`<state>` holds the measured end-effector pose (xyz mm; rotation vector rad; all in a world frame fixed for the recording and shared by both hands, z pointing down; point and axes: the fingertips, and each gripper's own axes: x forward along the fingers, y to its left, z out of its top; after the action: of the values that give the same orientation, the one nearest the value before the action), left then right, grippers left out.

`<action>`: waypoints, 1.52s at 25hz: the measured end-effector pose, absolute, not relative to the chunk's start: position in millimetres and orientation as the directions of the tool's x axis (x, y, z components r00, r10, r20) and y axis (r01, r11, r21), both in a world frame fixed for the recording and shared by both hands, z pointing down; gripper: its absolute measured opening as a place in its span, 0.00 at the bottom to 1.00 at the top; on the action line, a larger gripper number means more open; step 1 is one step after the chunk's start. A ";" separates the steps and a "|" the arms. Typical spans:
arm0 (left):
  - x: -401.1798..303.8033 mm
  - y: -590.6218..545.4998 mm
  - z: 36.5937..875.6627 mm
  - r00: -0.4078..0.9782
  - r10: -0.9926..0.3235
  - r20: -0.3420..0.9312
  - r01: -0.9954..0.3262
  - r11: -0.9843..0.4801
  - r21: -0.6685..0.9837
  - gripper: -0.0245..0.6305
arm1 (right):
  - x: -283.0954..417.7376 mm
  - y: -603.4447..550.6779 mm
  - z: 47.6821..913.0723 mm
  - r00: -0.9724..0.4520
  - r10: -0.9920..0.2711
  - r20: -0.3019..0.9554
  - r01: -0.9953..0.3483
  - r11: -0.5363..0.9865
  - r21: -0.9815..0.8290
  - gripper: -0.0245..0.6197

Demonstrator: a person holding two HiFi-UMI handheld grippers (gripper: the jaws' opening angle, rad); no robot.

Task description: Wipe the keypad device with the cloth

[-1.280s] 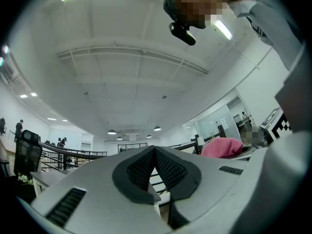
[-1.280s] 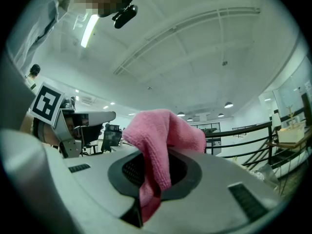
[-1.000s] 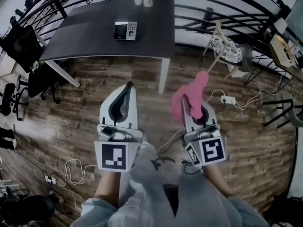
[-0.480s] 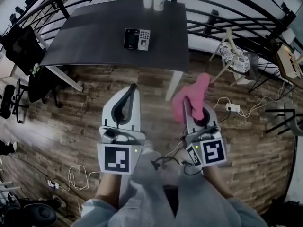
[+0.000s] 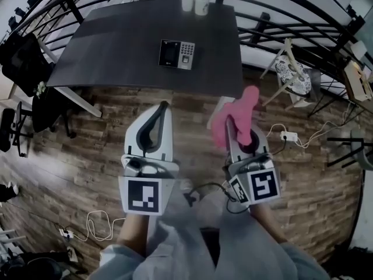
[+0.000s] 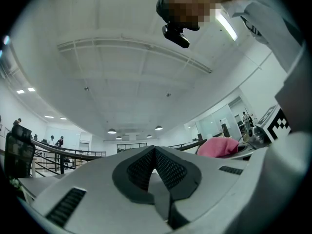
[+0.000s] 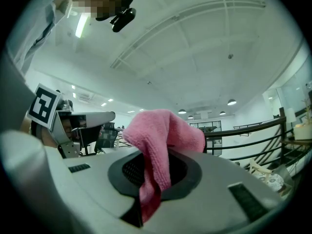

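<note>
Dark table (image 5: 116,51), two bottles (image 5: 201,0), wooden floor (image 5: 76,150), patterned chair (image 5: 290,69)

On the desk (image 5: 116,51), the keypad device (image 5: 177,54) is too small for its keys to be read, and two pale bottles (image 5: 194,0) at the desk's far edge show no detail. Before the desk, the cloth (image 5: 242,107) has its lower end hidden inside the right tongs (image 5: 235,124).
</note>
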<state>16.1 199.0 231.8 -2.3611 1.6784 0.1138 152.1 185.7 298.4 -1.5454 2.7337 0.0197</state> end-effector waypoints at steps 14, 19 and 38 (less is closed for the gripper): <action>-19.9 172.2 234.7 0.308 -0.931 -0.194 -0.949 -0.288 -0.125 0.04 | 118.4 154.4 298.7 -0.534 -0.845 0.014 -0.845 0.535 0.017 0.10; -29.3 161.7 235.1 0.289 -0.937 -0.198 -0.955 -0.267 -0.132 0.04 | 111.5 138.0 302.8 -0.545 -0.838 0.013 -0.838 0.545 0.014 0.10; -55.3 42.6 227.4 0.199 -0.961 -0.194 -0.974 -0.173 -0.144 0.04 | 83.6 5.7 310.2 -0.632 -0.774 0.027 -0.775 0.633 0.002 0.10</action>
<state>-55.3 42.6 227.4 -2.2385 1.8501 0.0850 83.6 5.7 310.2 -1.3577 2.8615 -0.0152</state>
